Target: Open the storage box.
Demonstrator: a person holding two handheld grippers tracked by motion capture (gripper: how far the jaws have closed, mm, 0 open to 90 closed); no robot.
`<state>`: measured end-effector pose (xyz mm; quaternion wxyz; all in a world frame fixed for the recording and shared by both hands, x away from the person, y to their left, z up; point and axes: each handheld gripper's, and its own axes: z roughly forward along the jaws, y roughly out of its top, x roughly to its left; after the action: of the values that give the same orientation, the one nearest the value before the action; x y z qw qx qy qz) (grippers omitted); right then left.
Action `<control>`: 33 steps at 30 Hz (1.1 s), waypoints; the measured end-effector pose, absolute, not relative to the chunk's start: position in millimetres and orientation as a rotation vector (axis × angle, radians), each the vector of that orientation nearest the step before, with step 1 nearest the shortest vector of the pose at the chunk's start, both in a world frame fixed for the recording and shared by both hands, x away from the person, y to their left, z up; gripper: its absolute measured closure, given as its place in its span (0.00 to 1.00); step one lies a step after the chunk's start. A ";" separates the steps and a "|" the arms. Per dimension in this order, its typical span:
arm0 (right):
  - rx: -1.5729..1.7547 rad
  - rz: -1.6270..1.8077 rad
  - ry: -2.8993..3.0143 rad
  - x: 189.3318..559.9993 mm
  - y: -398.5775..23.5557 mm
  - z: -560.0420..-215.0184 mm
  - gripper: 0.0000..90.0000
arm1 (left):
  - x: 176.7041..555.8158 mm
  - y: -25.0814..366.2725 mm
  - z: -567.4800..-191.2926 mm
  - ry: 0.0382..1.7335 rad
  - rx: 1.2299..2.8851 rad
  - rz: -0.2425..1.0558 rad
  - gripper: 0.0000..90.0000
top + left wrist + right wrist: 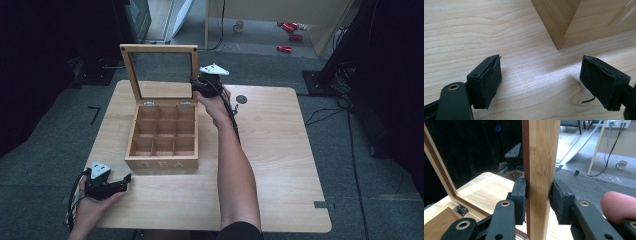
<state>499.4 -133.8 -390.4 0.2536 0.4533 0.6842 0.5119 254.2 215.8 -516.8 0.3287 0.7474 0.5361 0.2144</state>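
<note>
A wooden tea box (162, 142) marked "TEA", with several bare compartments, stands on the table, its glass-paned lid (159, 50) raised upright. My right gripper (196, 86) is at the lid's right edge. In the right gripper view the lid's wooden frame (541, 157) runs upright between the jaws, and the right gripper (538, 202) is shut on it, both pads pressed against the wood. My left gripper (127, 180) rests low near the table's front left corner. It is open (540, 82) with nothing between the jaws, pointing at the box's near corner (574, 22).
The light wooden table (280, 165) has a small dark round mark (241, 99) just right of the right hand. On the floor beyond stand a white mug (238, 25) and some red items (289, 30). Dark equipment flanks the table on both sides.
</note>
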 end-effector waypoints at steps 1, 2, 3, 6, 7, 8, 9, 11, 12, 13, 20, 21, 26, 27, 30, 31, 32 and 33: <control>1.241 1.391 1.856 500.6 -133.4 -390.5 0.75 | 254.1 215.7 -516.8 1.402 1.959 0.562 0.20; 1.252 1.389 1.853 501.6 -132.9 -390.5 0.75 | 254.0 215.6 -516.7 1.401 1.963 0.564 0.20; 1.260 1.387 1.850 502.6 -132.5 -390.6 0.75 | 254.0 215.5 -516.7 1.399 1.966 0.565 0.20; 1.298 1.375 1.837 505.8 -131.0 -390.5 0.75 | 253.9 215.4 -516.7 1.398 1.966 0.565 0.20; 1.320 1.368 1.829 507.1 -130.8 -390.7 0.75 | 254.0 215.4 -516.7 1.397 1.967 0.565 0.20; 1.336 1.363 1.822 508.1 -130.8 -391.0 0.75 | 253.9 215.4 -516.8 1.397 1.967 0.566 0.20; 1.363 1.355 1.813 509.5 -130.7 -391.2 0.75 | 253.8 215.3 -516.8 1.396 1.969 0.567 0.20; 1.410 1.347 1.794 512.4 -130.9 -392.4 0.75 | 253.4 214.3 -517.0 1.395 1.973 0.575 0.20; 1.421 1.349 1.788 513.4 -131.1 -393.0 0.75 | 253.1 214.0 -517.0 1.392 1.978 0.576 0.20; 1.426 1.350 1.785 514.0 -131.0 -393.4 0.75 | 253.1 213.9 -517.0 1.387 1.983 0.574 0.20; 1.427 1.339 1.797 515.6 -131.0 -392.4 0.75 | 253.2 213.7 -517.2 1.376 1.994 0.572 0.18; 1.428 1.341 1.797 515.5 -131.1 -392.5 0.75 | 253.3 213.7 -517.2 1.374 1.996 0.570 0.18; 1.436 1.354 1.799 514.2 -131.9 -391.6 0.74 | 253.3 213.8 -517.2 1.373 1.996 0.568 0.17; 1.439 1.349 1.797 513.6 -131.5 -391.0 0.73 | 253.3 213.9 -517.2 1.373 1.995 0.568 0.17; 1.461 1.351 1.789 510.9 -131.2 -389.8 0.61 | 253.4 214.0 -517.1 1.374 1.994 0.567 0.17; 1.465 1.350 1.790 510.2 -131.6 -389.5 0.58 | 253.4 214.0 -517.2 1.374 1.994 0.567 0.17; 1.470 1.344 1.789 509.1 -132.3 -389.1 0.54 | 253.4 214.0 -517.2 1.373 1.994 0.566 0.17; 1.474 1.342 1.785 508.0 -133.2 -388.8 0.50 | 253.4 214.0 -517.2 1.372 1.994 0.563 0.17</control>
<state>508.0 -133.2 -388.8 0.2309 0.5359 0.6492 0.4879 253.4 214.0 -517.2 0.3222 0.7596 0.5227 0.2146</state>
